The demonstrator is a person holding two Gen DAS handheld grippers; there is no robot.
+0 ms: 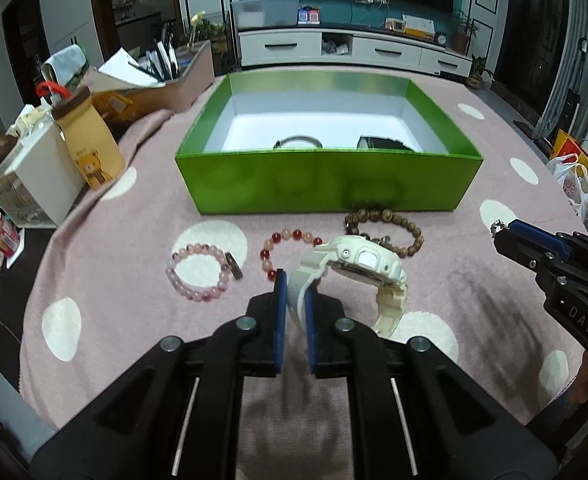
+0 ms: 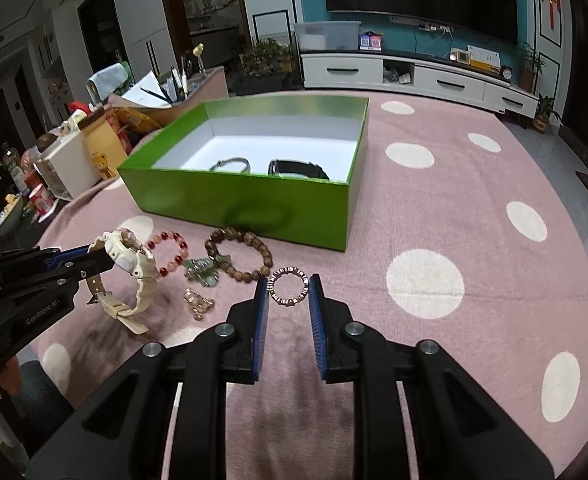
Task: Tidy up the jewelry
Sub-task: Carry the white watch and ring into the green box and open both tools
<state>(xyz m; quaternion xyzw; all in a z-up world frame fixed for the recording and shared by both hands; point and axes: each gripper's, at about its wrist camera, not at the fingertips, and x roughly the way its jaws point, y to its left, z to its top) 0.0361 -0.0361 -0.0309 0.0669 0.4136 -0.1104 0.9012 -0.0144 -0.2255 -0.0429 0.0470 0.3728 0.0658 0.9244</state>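
My left gripper (image 1: 295,280) is shut on the strap of a white watch (image 1: 357,264), which hangs just above the pink dotted cloth; the right wrist view shows this gripper (image 2: 102,258) and the watch (image 2: 134,272) at the left. My right gripper (image 2: 288,290) is shut on a small silver link bracelet (image 2: 288,286), seen as a glint at its tip (image 1: 497,226). The open green box (image 1: 325,184) behind holds a dark bangle (image 1: 297,142) and a black watch (image 1: 381,144). On the cloth lie a pink bead bracelet (image 1: 198,276), a red bead bracelet (image 1: 282,248) and a brown bead bracelet (image 1: 389,228).
A green charm (image 2: 202,272) and a rose-gold link piece (image 2: 198,304) lie by the brown beads. Cups, a white container (image 1: 42,176) and a pen holder (image 1: 166,80) crowd the table's left edge. A plastic bag (image 1: 571,180) sits off the right edge.
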